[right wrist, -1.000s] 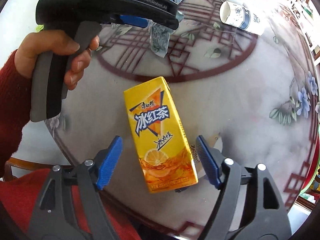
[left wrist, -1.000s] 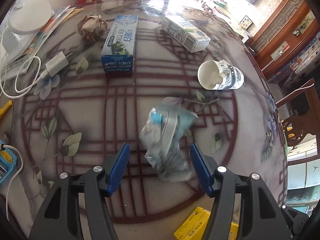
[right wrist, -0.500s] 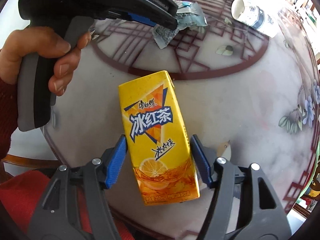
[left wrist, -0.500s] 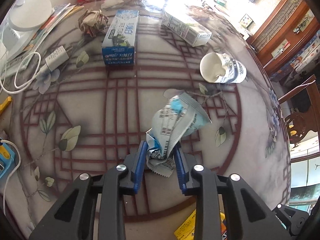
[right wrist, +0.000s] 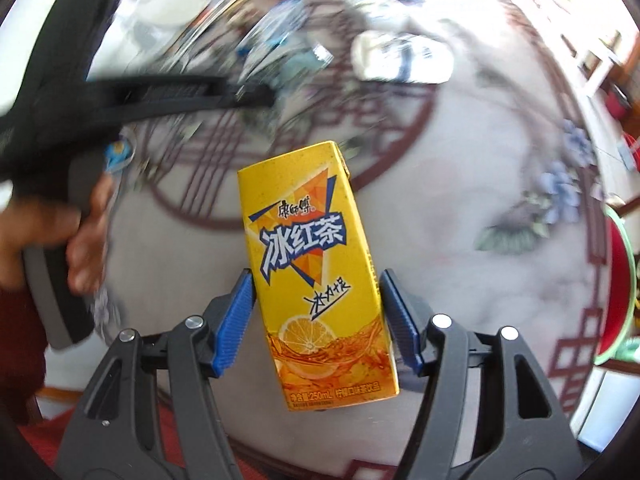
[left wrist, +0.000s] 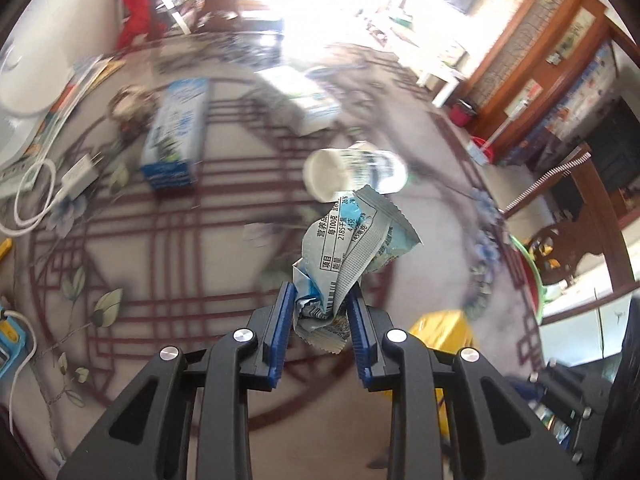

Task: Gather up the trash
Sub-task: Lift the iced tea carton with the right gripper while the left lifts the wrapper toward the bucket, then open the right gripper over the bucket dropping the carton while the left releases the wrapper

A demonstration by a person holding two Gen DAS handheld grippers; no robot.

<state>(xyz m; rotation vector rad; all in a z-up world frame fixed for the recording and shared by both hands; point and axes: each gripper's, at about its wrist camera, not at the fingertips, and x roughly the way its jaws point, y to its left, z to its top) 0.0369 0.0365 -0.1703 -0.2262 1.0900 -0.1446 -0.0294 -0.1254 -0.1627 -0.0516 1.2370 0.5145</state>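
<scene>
Left gripper (left wrist: 319,322) pinches the crumpled wrapper (left wrist: 348,252) by one end — it may slip; right gripper (right wrist: 316,316), clamped on the iced-tea carton (right wrist: 312,268), could crush it.

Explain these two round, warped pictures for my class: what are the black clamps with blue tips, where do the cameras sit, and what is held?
No robot here: a person carries a hand-held gripper in each hand, each with a fisheye camera looking along its fingers. The left hand-held gripper pinches a crumpled snack wrapper. The right hand-held gripper clamps a yellow iced tea carton. On the patterned table lie a paper cup, a blue and white box and a white charger.
</scene>
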